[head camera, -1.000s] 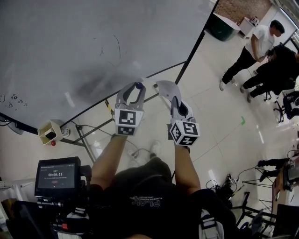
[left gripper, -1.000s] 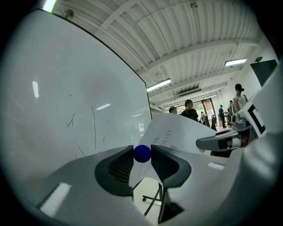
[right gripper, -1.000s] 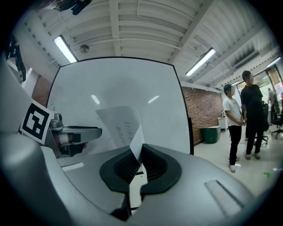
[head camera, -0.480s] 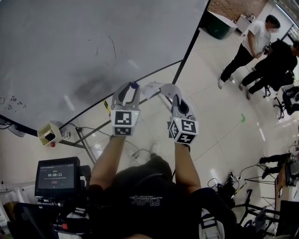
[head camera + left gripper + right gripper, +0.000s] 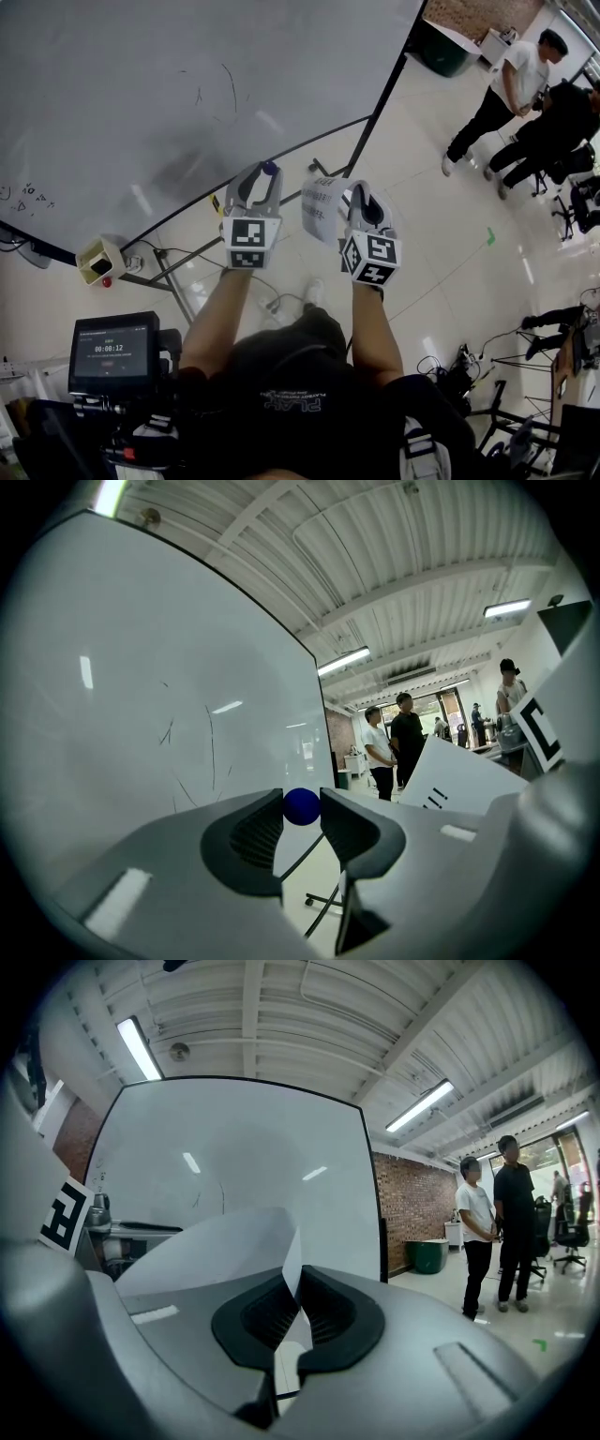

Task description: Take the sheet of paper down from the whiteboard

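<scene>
The whiteboard (image 5: 169, 103) fills the upper left of the head view, bare but for a few pen marks. My right gripper (image 5: 357, 195) is shut on an edge of the white printed sheet of paper (image 5: 323, 208), which hangs off the board between the two grippers. In the right gripper view the paper (image 5: 211, 1251) curls up and left from the closed jaws of the right gripper (image 5: 295, 1299). My left gripper (image 5: 265, 178) is shut on a small blue round magnet (image 5: 270, 169), pinched at the jaw tips. In the left gripper view the magnet (image 5: 302, 805) shows clearly, with the paper (image 5: 459, 780) to its right.
The whiteboard's metal stand (image 5: 178, 272) and a small yellowish box (image 5: 98, 262) sit below the board. Two people (image 5: 506, 94) stand at the right near a green bin (image 5: 441, 52) and office chairs. A screen with a timer (image 5: 112, 352) is at the lower left.
The sheet, seen nearly edge-on above the right gripper before, now hangs down with its printed face showing. Both grippers stay almost where they were.
</scene>
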{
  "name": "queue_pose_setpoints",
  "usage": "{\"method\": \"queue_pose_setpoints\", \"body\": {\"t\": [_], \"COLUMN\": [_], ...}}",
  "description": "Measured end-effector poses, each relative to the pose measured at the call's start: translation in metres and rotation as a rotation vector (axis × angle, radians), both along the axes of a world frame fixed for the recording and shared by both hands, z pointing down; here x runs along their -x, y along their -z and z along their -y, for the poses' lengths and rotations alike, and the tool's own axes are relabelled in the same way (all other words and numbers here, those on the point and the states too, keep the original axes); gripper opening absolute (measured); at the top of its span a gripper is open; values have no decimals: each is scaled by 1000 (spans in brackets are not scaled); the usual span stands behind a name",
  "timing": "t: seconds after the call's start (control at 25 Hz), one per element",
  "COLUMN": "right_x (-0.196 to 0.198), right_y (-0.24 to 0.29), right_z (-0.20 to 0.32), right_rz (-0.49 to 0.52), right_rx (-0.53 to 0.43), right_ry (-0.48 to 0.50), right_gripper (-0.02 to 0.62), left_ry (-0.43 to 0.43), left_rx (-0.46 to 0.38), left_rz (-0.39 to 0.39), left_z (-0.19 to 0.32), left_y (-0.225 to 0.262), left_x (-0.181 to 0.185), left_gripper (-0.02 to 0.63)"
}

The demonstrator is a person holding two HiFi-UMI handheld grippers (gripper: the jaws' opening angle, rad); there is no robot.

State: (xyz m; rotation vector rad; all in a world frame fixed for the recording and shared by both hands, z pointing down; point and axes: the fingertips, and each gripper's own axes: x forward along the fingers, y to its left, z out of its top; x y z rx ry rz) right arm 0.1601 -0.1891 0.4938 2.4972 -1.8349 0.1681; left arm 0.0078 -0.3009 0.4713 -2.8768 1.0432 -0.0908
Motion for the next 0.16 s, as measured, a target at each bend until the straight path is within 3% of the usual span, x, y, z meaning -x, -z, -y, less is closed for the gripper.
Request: {"method": "queue_pose_setpoints", "body": {"t": [0.16], "right_x": [3], "right_y": [2], "right_z": [1], "right_rz": [-13], "right_rx": [3], "right_ry": [6], "right_gripper": [14], "left_ry": [-9], "left_rx": [2], "left_rz": [4], "left_z": [-2], "left_y": [-1], "left_x": [-2], "left_gripper": [124]}}
